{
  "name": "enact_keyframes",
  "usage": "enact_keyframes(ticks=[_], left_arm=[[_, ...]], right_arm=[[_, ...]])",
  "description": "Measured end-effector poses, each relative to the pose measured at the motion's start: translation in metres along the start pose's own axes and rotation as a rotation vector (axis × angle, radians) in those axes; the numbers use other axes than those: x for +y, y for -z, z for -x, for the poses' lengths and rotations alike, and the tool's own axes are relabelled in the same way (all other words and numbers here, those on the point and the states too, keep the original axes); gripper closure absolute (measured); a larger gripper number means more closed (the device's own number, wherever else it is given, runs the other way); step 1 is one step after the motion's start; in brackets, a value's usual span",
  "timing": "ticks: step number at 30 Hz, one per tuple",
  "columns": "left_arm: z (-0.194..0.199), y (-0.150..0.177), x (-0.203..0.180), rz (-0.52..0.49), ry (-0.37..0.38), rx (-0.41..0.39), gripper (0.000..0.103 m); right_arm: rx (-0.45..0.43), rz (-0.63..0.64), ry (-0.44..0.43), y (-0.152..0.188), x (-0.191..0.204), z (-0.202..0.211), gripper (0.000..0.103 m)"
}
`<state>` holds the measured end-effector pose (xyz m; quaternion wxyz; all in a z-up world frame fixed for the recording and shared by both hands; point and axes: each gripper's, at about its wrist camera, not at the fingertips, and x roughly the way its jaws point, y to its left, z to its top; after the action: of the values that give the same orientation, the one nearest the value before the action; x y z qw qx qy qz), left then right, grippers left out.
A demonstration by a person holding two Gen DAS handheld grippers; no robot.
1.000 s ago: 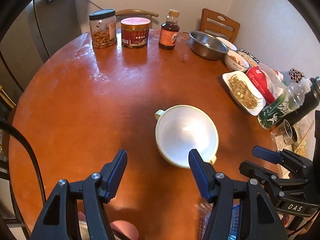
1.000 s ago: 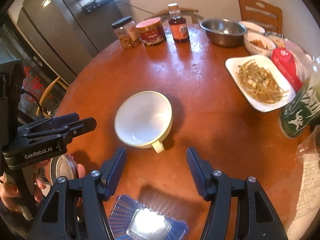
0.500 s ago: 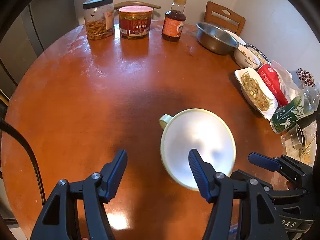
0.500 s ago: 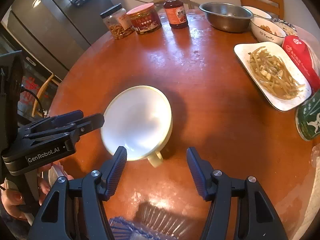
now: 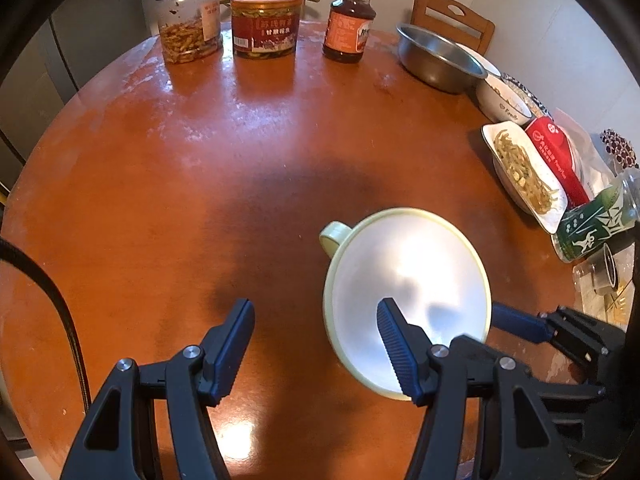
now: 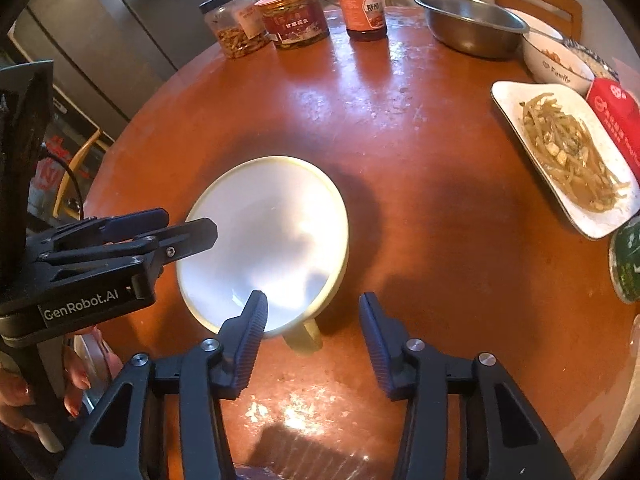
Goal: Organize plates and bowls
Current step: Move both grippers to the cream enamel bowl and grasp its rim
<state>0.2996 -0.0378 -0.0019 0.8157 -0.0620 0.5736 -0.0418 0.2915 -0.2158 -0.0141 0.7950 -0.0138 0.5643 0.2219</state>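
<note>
The left gripper (image 5: 316,328) is spread wide and holds nothing; its right finger (image 5: 394,344) lies in front of the near rim of the pale two-handled bowl (image 5: 408,292) at lower centre-right of the left wrist view, while the other finger hangs over bare worktop (image 5: 200,152). The right gripper (image 6: 312,320) is also spread wide and empty; in its own view its fingers straddle the bowl's near handle (image 6: 304,334), the left-hand one overlapping the rim, and whether it touches cannot be told. The bowl sits upright and empty on the round red-brown worktop, low in both frames. Further out, along the right edge, lie a white plate of stir-fried strips (image 6: 568,160), a red packet (image 6: 616,116), a white bowl marked "Family" (image 6: 556,60) and a steel bowl (image 6: 472,24); two jars and a sauce bottle (image 6: 362,4) stand along the top. The step in hand looks like the approach to grasp the empty bowl. Next, one gripper likely needs to settle over the rim or handle and close before lifting, with the other kept out of its way
</note>
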Motion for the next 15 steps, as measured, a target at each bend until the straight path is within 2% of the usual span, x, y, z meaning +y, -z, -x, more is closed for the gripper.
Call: enact_keyframes(ticks=[15], left_arm=[[-0.022, 0.019, -0.018, -0.064, -0.002, 0.107, 0.04]], right_arm=[[-0.016, 0.077, 0.051, -0.01, -0.005, -0.001, 0.079]])
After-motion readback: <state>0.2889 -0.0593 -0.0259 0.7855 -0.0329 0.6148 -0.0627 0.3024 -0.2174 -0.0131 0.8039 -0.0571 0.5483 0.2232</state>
